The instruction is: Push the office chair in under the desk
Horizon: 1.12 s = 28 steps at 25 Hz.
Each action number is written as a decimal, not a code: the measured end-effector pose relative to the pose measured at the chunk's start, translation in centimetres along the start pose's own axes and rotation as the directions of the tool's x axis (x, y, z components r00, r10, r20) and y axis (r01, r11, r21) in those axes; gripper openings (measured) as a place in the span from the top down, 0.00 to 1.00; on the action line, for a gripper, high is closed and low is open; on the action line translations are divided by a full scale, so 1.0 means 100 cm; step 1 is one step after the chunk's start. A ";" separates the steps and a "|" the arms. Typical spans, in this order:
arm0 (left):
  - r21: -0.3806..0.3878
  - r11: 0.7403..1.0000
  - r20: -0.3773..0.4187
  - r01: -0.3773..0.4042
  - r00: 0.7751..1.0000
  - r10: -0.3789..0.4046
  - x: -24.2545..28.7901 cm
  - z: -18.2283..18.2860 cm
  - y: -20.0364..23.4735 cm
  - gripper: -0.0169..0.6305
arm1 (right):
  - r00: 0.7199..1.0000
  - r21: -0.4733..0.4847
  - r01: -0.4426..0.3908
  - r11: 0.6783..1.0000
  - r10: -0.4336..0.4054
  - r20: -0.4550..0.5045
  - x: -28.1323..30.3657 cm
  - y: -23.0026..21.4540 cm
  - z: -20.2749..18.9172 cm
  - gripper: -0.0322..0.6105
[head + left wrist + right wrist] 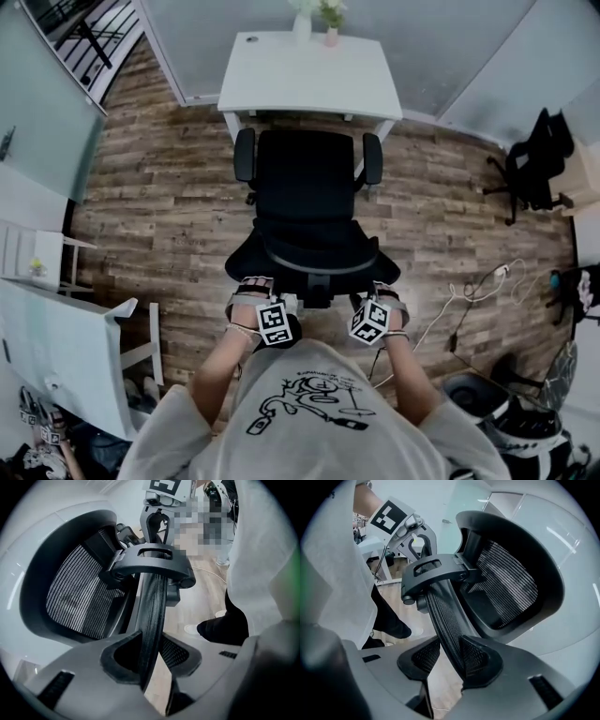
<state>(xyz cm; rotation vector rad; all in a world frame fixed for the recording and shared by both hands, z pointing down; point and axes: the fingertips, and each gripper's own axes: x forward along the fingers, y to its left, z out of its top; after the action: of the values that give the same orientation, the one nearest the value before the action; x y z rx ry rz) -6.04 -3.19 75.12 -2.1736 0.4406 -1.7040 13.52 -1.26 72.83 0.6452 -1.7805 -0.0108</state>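
Observation:
A black office chair (309, 197) stands on the wood floor, its seat facing a white desk (309, 75) at the top of the head view; its armrests sit just short of the desk's front edge. I stand behind it. My left gripper (251, 286) and right gripper (384, 292) hold the top of the backrest, one on each side of the headrest bracket. In the left gripper view the gripper (152, 656) is shut on the ribbed backrest rim (152, 606). In the right gripper view the gripper (450, 660) is shut on the mesh rim (445, 616). The mesh headrest (511, 583) curves above.
Two small vases (319, 19) stand at the desk's far edge against a glass wall. Another black chair (534, 159) is at the right. White cables (469, 291) lie on the floor at the right. A white table (66, 356) is at my left.

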 end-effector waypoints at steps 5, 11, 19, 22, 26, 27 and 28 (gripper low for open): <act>0.004 1.000 0.004 -0.005 1.000 0.005 0.012 0.004 0.021 0.79 | 1.000 0.008 0.010 1.000 -0.010 -0.024 0.011 -0.022 0.002 0.70; 0.000 1.000 -0.001 -0.005 1.000 0.005 0.024 0.009 0.046 0.79 | 0.999 0.020 0.033 0.999 -0.032 -0.035 0.019 -0.046 0.004 0.70; 0.004 1.000 0.003 -0.012 1.000 0.012 0.037 0.007 0.072 0.79 | 0.997 0.031 0.066 0.997 -0.064 -0.046 0.032 -0.069 0.013 0.70; 0.003 1.000 0.001 -0.009 1.000 0.009 0.041 0.005 0.078 0.79 | 0.997 0.031 0.064 0.997 -0.062 -0.046 0.036 -0.074 0.016 0.70; 0.004 1.000 -0.003 -0.013 1.000 0.013 0.045 0.004 0.086 0.79 | 0.997 0.035 0.071 0.997 -0.070 -0.037 0.040 -0.080 0.018 0.70; -0.001 1.000 -0.005 -0.013 1.000 0.013 0.047 0.005 0.089 0.79 | 0.997 0.034 0.074 0.997 -0.073 -0.036 0.042 -0.083 0.018 0.70; -0.006 1.000 -0.007 -0.014 1.000 0.014 0.048 0.006 0.091 0.79 | 0.996 0.033 0.077 0.997 -0.075 -0.037 0.043 -0.086 0.017 0.70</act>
<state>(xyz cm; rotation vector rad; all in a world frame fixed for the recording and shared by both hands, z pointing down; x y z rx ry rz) -4.66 -13.39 75.06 -2.1641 0.4629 -1.7058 14.81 -10.90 73.28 0.7333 -1.7244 -0.0208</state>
